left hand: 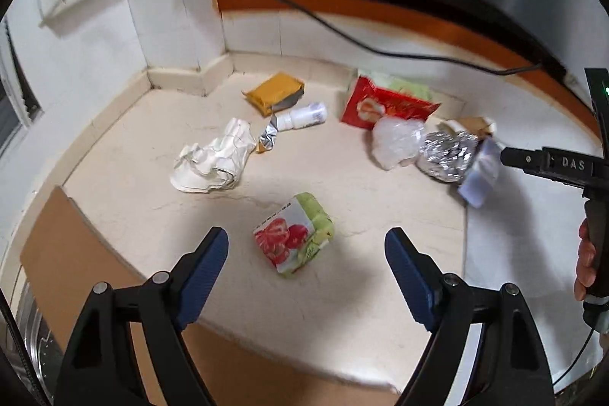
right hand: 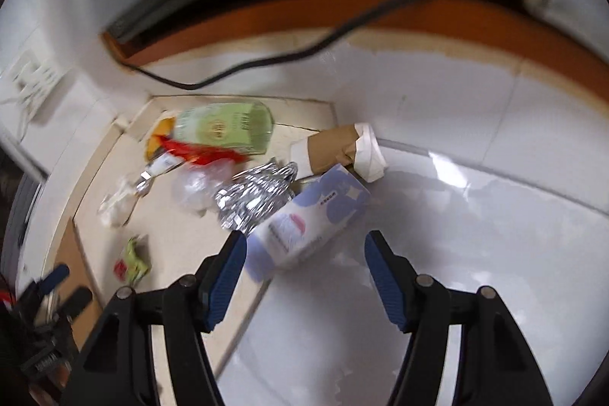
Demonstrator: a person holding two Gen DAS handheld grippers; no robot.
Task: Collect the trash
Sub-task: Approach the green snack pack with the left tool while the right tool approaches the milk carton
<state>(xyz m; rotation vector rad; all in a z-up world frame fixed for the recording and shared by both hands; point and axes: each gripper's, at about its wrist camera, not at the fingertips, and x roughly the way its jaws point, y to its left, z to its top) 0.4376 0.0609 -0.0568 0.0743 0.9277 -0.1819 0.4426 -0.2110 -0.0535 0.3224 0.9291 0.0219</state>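
Trash lies scattered on a cream stone floor in a room corner. Left gripper point(left hand: 306, 250): jaws spread, nothing between the pads; a crushed green carton with red fruit print point(left hand: 294, 234) sits on the floor just beyond and between the fingertips, untouched. Right gripper point(right hand: 304, 253): jaws spread, empty; a white-and-lavender box point(right hand: 310, 219) lies just ahead of the fingertips, nearer the left finger, on glossy white tile at the seam with the cream stone. Touching the box, crumpled foil point(right hand: 253, 202); beside that, clear plastic point(left hand: 396, 141). Further: crumpled white paper point(left hand: 215, 158), white bottle point(left hand: 304, 117), yellow pouch point(left hand: 274, 92), red packet point(left hand: 384, 107), taped cardboard tube point(right hand: 338, 149). Beyond: white tiled walls, a black cable point(left hand: 342, 33), an orange-brown wooden frame point(left hand: 266, 4).
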